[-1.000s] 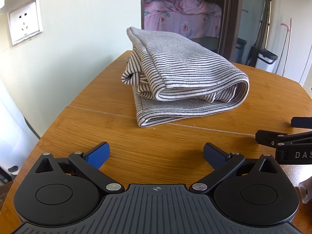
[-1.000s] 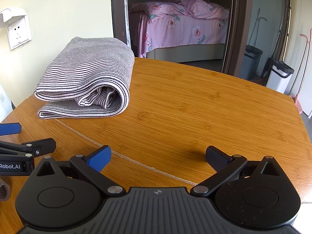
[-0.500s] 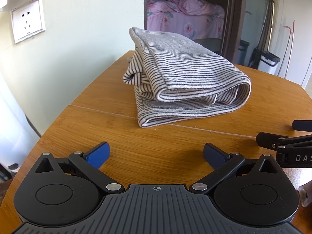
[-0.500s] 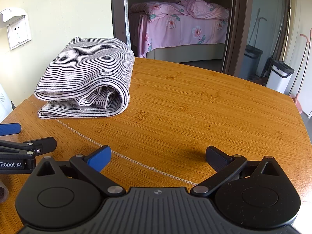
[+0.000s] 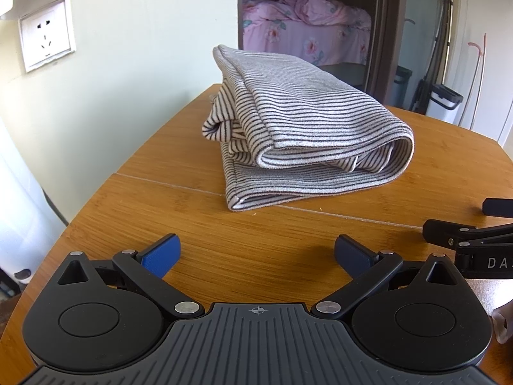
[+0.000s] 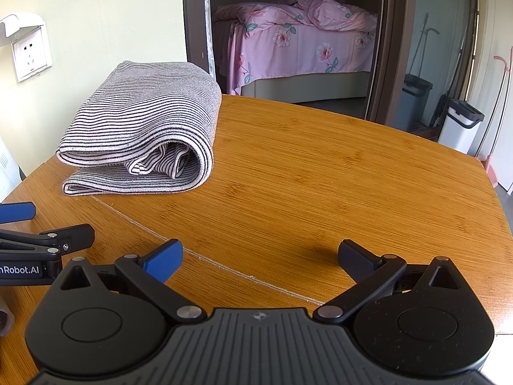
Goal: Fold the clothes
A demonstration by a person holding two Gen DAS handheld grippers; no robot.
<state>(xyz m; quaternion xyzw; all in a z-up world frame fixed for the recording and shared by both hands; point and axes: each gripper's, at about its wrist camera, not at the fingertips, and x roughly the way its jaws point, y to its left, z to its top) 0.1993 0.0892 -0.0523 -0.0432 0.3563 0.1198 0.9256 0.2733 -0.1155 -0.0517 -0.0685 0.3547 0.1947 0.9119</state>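
A grey-and-white striped garment (image 5: 304, 134) lies folded in a thick bundle on the wooden table (image 5: 192, 224), ahead of my left gripper (image 5: 256, 253). In the right wrist view the garment (image 6: 144, 128) lies at the far left of the table (image 6: 320, 176). My left gripper is open and empty, well short of the garment. My right gripper (image 6: 259, 256) is open and empty over bare wood. The right gripper's side shows at the right edge of the left wrist view (image 5: 465, 240). The left gripper's side shows at the left edge of the right wrist view (image 6: 41, 240).
A cream wall with a power socket (image 5: 45, 41) runs along the table's left side. Beyond the table's far edge, a doorway opens onto a bed with pink floral bedding (image 6: 304, 41). A white bin (image 6: 461, 125) stands on the floor at right. A seam (image 6: 224, 266) crosses the tabletop.
The left gripper has shifted slightly, so the garment sits a little more to the right in its view. The right gripper has not moved. Both stay open.
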